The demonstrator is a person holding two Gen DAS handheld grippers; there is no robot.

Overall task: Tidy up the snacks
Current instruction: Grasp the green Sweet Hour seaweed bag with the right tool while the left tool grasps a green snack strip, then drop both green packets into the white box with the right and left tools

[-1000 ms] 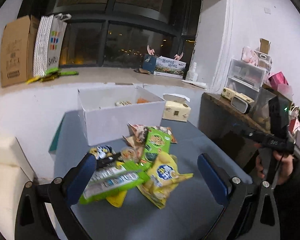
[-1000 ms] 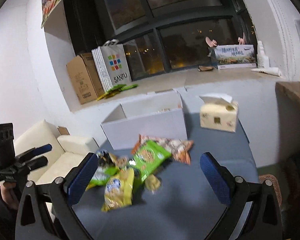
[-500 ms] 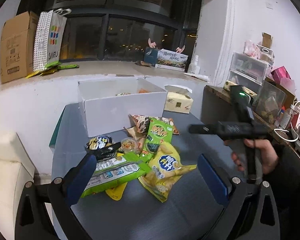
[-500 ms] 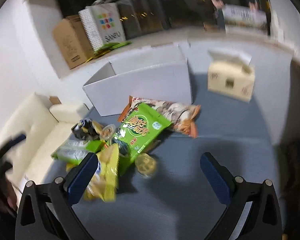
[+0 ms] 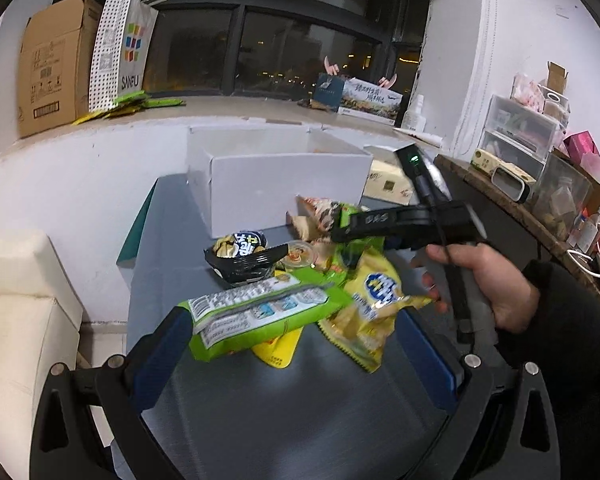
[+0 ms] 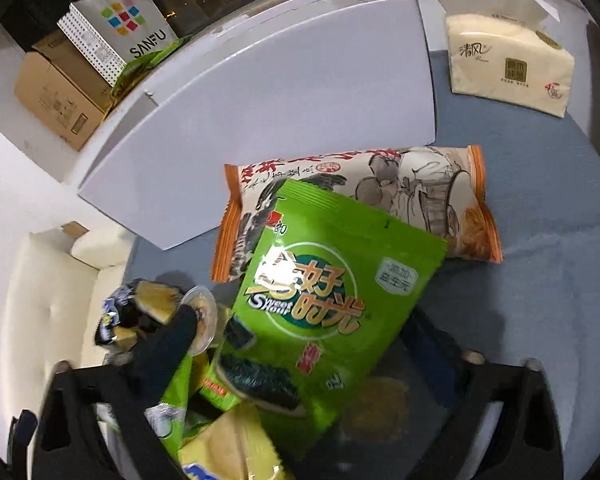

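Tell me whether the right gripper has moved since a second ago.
Yes. In the left wrist view the right gripper has come in from the right edge and now reaches over the snack pile, much nearer the white box.

A hand holds the right gripper low over a heap of snack packets on the grey table, a white box behind them, the left gripper wide apart below.
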